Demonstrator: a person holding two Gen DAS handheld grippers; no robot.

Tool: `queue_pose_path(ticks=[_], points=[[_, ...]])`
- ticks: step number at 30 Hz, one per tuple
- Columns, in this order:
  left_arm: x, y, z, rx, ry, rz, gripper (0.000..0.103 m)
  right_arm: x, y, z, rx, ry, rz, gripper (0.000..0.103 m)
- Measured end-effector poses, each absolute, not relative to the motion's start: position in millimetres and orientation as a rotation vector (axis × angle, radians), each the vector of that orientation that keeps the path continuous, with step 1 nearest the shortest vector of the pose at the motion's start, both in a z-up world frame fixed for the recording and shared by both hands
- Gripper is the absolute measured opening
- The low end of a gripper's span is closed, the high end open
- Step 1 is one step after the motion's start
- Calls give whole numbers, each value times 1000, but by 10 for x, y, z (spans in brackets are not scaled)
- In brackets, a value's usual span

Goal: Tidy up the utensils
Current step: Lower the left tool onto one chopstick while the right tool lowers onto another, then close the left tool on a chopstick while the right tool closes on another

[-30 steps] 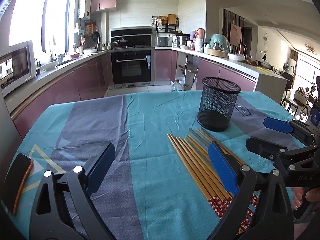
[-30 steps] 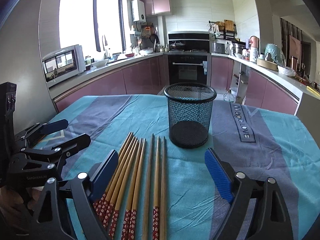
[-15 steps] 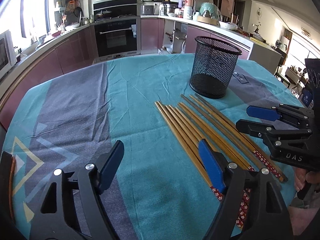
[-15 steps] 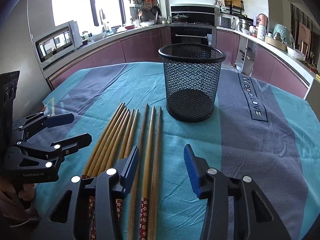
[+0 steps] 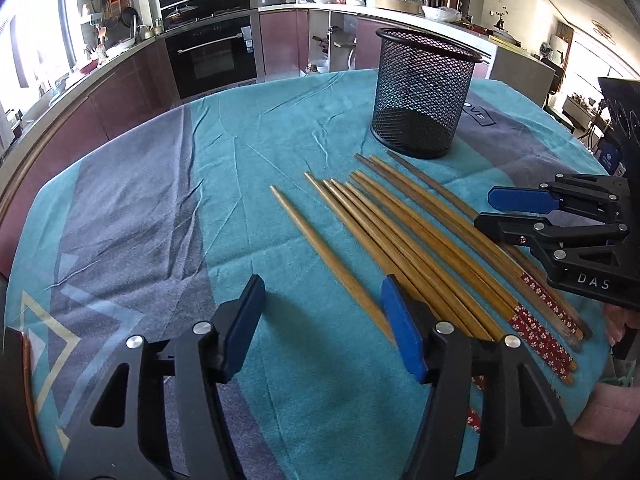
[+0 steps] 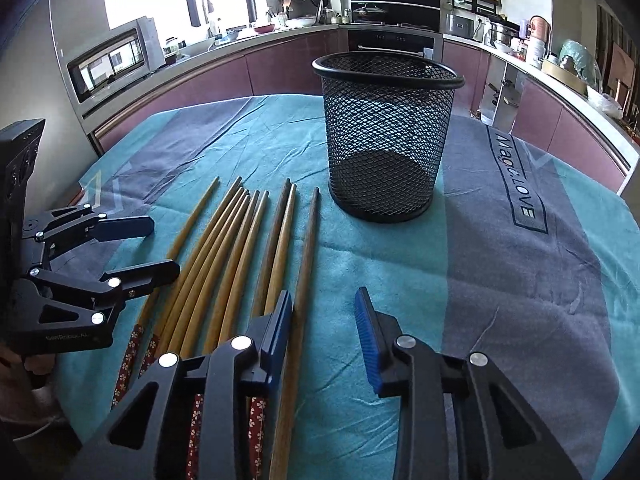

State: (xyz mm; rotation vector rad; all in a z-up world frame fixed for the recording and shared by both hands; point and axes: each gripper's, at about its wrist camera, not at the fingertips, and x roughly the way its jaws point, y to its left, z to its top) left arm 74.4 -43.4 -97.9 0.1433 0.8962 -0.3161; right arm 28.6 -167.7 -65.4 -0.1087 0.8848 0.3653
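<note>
On the cloth point(image 5: 248, 152), both claws, left point(image 5: 324, 322) and right point(image 6: 322, 334), have dropped, open and empty, over the chopsticks point(image 5: 404, 232), one now nudged aside, so pickup for the cup point(image 6: 386, 136) looks imminent.

Left gripper point(image 5: 322, 322) and right gripper point(image 6: 322, 326) hover low, fingers apart, empty

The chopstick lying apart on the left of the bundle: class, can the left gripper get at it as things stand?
Probably yes. The left gripper has open jaws straddling that lone chopstick, with bare cloth on its left; the right gripper sits over the far side.
</note>
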Motion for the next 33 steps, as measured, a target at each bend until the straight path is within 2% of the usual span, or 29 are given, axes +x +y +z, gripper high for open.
queue_pose_path(ticks=[4,6,10,12,13,27,33], points=[[786,-465,-978,161,895,-326,57,306,-1646,-656,-129,885,365,29],[820,-470,-980,151,896,-329,52,323,-1613,-654,-145,885,367,28],[872,-465,-961,131,897,-333,32,358,-1574,-652,-148,891,380,20],[883,-470,-957,119,899,-336,24,372,-1574,-649,-137,895,393,7],[889,-468,-958,111,900,-339,20,374,-1576,-648,-127,899,404,7],[843,-505,-945,87,889,-285,15,374,-1676,-634,-79,890,407,6],[834,-477,-942,74,885,-282,11,342,-1746,-585,-46,874,419,6]])
